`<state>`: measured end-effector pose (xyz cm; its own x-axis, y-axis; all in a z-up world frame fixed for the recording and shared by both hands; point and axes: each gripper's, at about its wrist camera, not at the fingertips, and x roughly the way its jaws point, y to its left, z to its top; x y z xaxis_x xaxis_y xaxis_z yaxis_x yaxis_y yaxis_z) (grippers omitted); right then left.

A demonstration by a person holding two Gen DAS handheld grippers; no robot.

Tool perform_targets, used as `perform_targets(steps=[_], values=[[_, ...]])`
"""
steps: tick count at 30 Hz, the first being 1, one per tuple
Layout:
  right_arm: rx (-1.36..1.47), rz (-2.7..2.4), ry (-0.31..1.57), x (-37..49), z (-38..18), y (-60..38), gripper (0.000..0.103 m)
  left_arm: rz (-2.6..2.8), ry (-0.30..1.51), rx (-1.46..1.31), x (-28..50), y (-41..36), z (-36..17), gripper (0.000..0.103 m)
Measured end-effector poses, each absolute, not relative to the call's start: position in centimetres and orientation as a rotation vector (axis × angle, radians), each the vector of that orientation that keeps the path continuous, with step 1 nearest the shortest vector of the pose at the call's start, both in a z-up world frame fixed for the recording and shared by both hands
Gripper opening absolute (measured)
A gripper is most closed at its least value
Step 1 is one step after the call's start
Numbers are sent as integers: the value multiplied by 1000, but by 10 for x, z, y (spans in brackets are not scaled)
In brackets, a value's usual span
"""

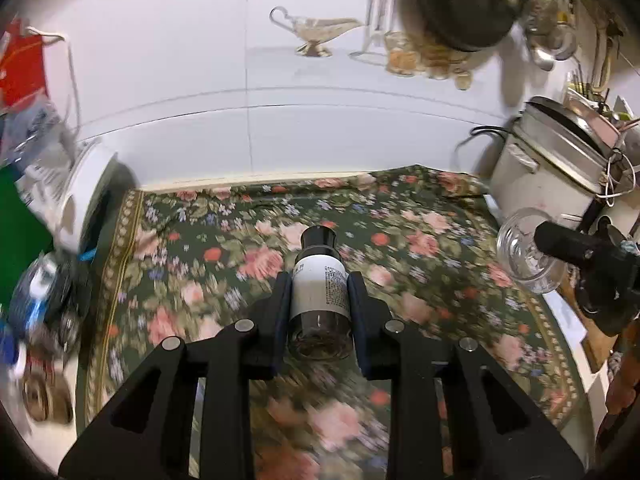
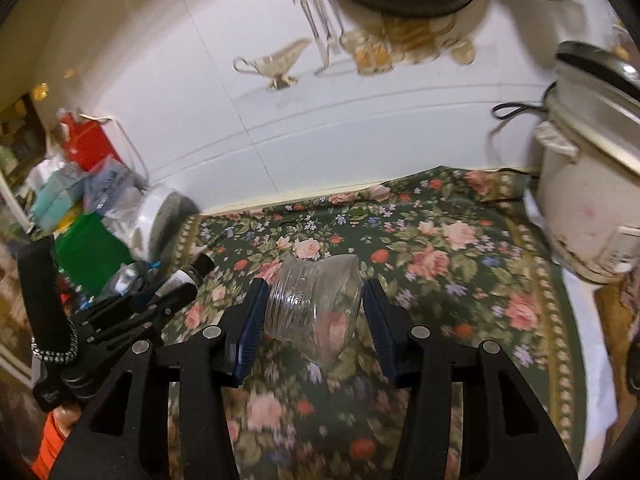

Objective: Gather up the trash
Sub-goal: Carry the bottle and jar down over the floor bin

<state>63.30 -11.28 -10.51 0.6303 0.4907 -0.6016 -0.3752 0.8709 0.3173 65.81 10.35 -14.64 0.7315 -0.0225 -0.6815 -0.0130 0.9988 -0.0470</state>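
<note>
With my left gripper (image 1: pixel 319 296) jaws clamped on the stiff little bottle's (image 1: pixel 319 292) label and my right gripper (image 2: pixel 316 308) jaws squeezing the light, crushable cup (image 2: pixel 314 306), both ride above the table (image 1: pixel 420 240).

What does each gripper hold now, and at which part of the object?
The left gripper holds a small dark bottle by its white-labelled body. The right gripper holds a crumpled clear plastic container by its sides.
</note>
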Motion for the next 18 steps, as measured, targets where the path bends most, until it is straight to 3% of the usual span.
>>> perform_targets(steps=[18], values=[[145, 540, 660, 486, -66, -180, 46, 11, 655, -55, 475, 11, -97, 27]])
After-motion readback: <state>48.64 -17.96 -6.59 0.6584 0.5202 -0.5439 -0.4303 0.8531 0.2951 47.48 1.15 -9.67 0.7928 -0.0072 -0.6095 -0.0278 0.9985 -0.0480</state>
